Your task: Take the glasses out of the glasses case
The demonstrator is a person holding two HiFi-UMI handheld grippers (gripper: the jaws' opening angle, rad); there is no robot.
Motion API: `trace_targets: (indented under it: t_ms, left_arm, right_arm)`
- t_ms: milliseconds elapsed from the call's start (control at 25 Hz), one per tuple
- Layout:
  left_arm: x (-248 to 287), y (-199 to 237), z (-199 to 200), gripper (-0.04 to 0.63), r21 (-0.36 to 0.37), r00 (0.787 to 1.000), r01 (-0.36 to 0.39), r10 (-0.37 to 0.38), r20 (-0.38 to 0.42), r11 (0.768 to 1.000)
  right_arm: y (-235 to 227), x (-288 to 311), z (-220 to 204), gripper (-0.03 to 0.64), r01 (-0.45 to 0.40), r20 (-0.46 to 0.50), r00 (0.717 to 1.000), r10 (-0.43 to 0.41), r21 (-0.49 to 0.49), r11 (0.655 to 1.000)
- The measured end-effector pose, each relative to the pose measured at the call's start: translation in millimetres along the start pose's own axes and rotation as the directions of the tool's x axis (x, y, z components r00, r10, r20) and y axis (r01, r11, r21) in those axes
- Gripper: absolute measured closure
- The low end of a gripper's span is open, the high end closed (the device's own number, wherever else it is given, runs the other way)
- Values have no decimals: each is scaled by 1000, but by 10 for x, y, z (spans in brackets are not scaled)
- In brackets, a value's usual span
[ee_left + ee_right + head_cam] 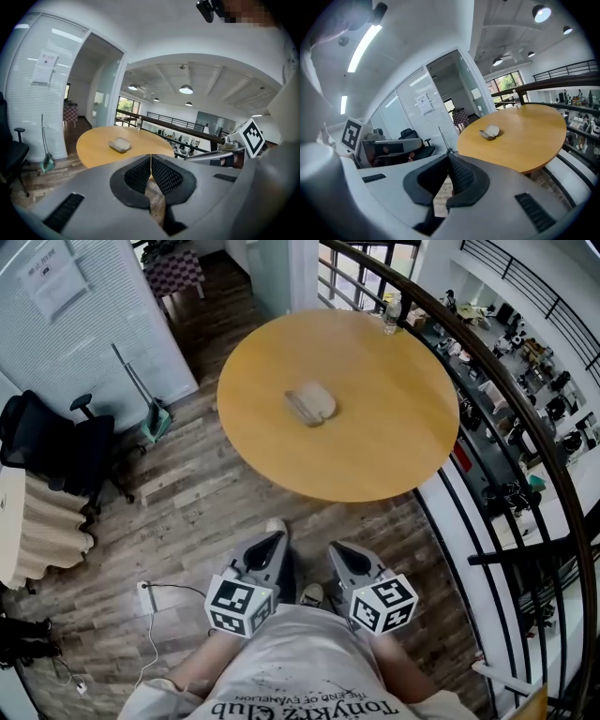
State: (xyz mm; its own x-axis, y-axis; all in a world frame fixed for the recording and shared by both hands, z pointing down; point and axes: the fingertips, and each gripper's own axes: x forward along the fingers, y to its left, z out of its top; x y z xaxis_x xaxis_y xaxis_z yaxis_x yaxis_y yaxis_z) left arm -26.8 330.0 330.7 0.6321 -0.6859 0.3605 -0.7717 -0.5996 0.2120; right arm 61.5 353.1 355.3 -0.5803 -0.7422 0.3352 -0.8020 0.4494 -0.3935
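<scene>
At the far left a black office chair [56, 451] stands on the wooden floor [197, 512], well apart from the counter [375, 446]. We hold the left gripper [277, 536] close to our body, over the floor and short of the counter's near edge. Its jaws are pressed together with nothing between them. The glasses case [311, 403] lies near the middle of the round counter, a little toward its left edge. It sits ahead of both grippers and well apart from them. From the left gripper view it is ahead and slightly left of the closed tips; from the right gripper view it is ahead and to the right, and its lid seems tilted up. We cannot make out any glasses inside. We hold the right gripper [336, 547] just beside the left one, and its jaws are also closed on nothing. A clear bottle [391, 315] stands at the counter's far edge, next to the dark railing [525, 427] curving along the right.
</scene>
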Motion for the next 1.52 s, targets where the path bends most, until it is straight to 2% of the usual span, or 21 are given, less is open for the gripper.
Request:
trace_targets:
  t_ms: [200, 560, 800, 1000, 1280, 1520]
  left_arm:
    - [319, 315, 87, 569, -3, 1000, 10, -10, -14, 1000]
    - [994, 982, 536, 569, -2, 999, 43, -43, -13, 999]
    - [1459, 1263, 775, 569, 32, 994, 103, -102, -39, 994]
    - [1751, 1618, 981, 569, 34, 993, 110, -108, -44, 993]
    - [2062, 2103, 1224, 569, 18, 993, 111, -110, -53, 994]
    - [2361, 2498, 1286, 569, 2, 986, 152, -151, -73, 988]
  right_arm:
    - [-181, 360, 218, 592, 13, 4, 1000, -12, -20, 1000]
    - [-581, 1137, 704, 592, 46, -4, 999, -46, -26, 999]
    - [-880, 1565, 1018, 592, 86, 2, 996, -86, -26, 996]
    - [-1077, 1936, 1240, 592, 108, -1, 994, -108, -26, 994]
    - [-1294, 2396, 1575, 592, 135, -7, 991, -135, -34, 990]
    - [-1442, 2815, 1756, 592, 165, -4, 986, -165, -6, 986]
